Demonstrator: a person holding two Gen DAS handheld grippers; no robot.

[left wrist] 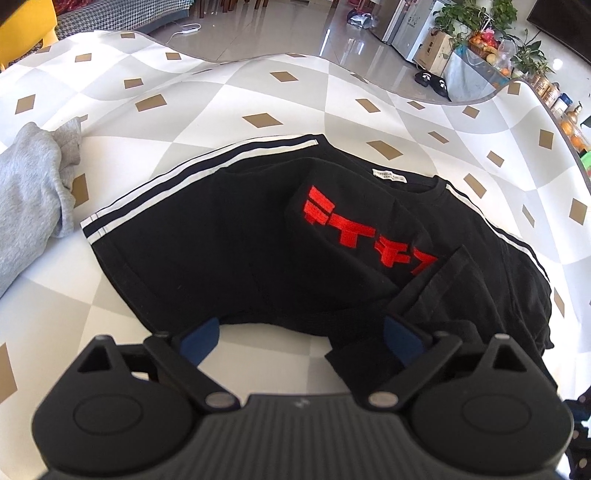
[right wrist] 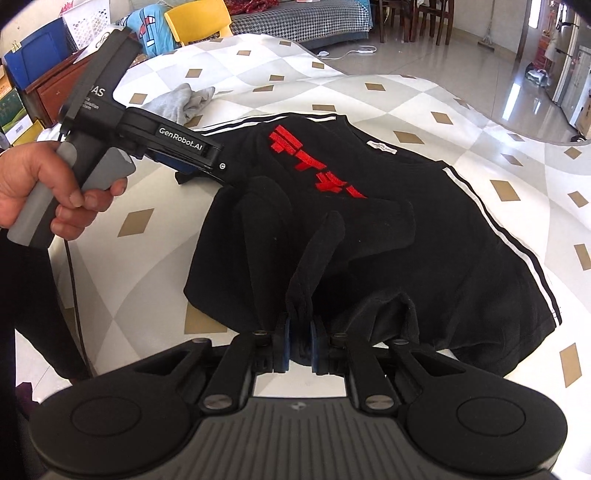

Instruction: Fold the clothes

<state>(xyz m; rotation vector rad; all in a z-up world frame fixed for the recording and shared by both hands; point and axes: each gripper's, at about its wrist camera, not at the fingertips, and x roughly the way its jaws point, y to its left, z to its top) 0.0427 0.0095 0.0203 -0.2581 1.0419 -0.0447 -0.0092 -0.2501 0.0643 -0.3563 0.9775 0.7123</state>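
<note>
A black T-shirt with red lettering and white shoulder stripes lies partly folded on the chequered table cover. My left gripper stands open at the shirt's near hem; nothing is pinched between its blue pads, and a loose black strip lies by the right finger. In the right wrist view the same shirt fills the middle. My right gripper is shut on a raised fold of its black fabric at the near edge. The left gripper, held by a hand, sits at the shirt's far left side.
A crumpled grey garment lies at the left of the table, also visible as grey cloth behind the left gripper. The table's curved far edge drops to a tiled floor. A yellow chair stands beyond it.
</note>
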